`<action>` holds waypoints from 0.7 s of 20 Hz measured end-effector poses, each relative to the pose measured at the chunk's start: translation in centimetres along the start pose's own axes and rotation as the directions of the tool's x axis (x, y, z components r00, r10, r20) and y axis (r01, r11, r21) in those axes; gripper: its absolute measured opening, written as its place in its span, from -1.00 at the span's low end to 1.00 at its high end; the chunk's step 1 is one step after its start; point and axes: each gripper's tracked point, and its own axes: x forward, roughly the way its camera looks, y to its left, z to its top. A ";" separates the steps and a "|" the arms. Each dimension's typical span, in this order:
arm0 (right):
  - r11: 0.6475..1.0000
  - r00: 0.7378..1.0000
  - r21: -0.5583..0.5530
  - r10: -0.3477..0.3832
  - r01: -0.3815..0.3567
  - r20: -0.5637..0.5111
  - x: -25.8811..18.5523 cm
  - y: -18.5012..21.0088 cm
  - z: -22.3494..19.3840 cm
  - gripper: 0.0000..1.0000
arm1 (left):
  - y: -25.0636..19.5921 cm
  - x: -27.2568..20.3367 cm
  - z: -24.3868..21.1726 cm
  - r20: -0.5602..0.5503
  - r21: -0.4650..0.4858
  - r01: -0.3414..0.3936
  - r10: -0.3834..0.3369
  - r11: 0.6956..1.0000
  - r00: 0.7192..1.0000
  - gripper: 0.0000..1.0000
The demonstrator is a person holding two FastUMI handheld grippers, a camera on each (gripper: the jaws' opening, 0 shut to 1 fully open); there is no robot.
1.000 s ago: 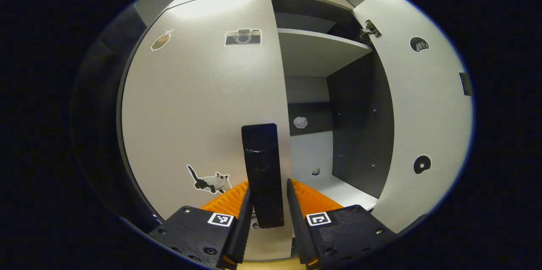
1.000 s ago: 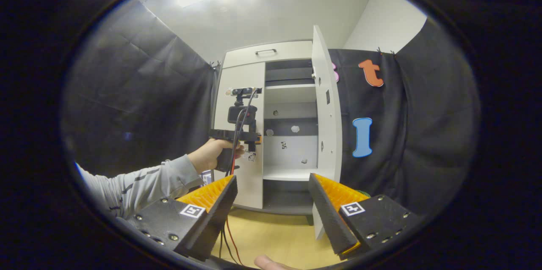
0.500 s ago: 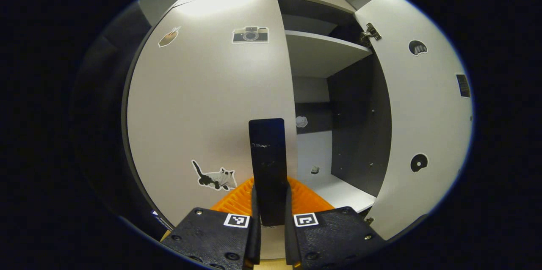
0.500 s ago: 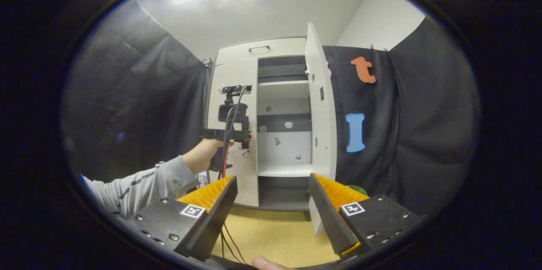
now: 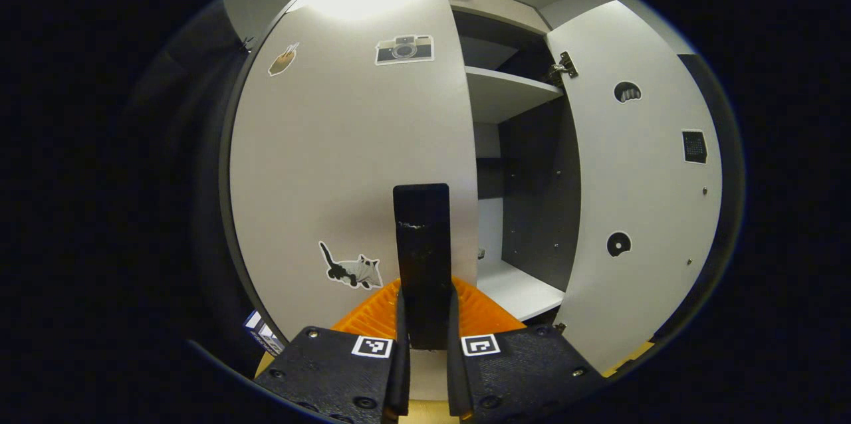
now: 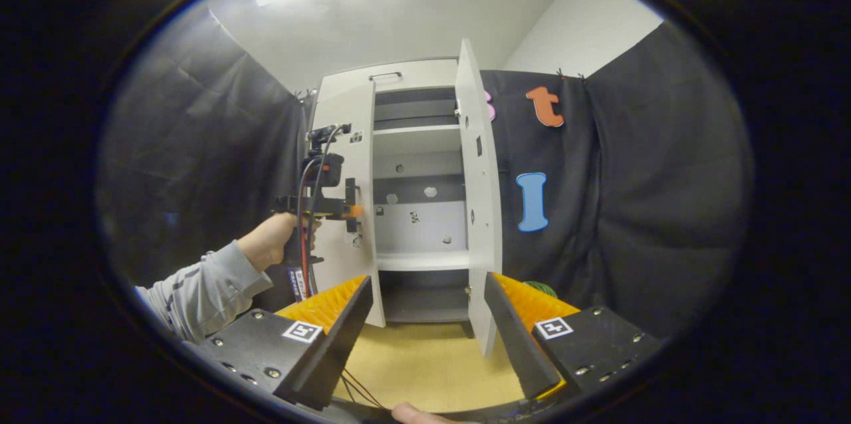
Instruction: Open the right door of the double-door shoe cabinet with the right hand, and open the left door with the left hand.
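Shoe cabinet (image 6: 412, 82) stands against the black cloth wall, on a light wooden floor (image 6: 425, 371). Right door (image 6: 475, 185) swung wide open, edge-on in the right gripper view; its inner face with hinge (image 5: 562, 66) shows in the left gripper view. Left door (image 5: 352, 158) partly open, angled out from the cabinet front. It carries a camera sticker (image 5: 403, 50) near the top and a cat sticker (image 5: 352, 270) low down. Black vertical handle (image 5: 422, 258) sits at the left door's free edge. Left gripper (image 5: 425, 344): fingers clenched on the handle, one on each side. In the right gripper view a hand (image 6: 269, 244) in a grey sleeve (image 6: 196, 288) holds that gripper at the door. Right gripper (image 6: 425, 324): fingers spread apart, grasping nothing, well back from the cabinet. White shelf (image 6: 422, 259) inside visible.
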 end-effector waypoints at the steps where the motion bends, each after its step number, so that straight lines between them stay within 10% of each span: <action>1: 1.000 1.000 0.002 -0.005 0.005 0.001 -0.2 0.0 -0.1 1.00 | 0.1 -0.6 -0.1 -0.003 -0.002 0.008 -0.008 1.000 1.000 -0.53; 14: 1.000 1.000 0.020 -0.019 0.019 -0.001 -2.5 2.5 -1.2 1.00 | 2.9 -7.5 -0.7 0.018 -0.009 0.038 -0.038 0.999 0.999 -0.55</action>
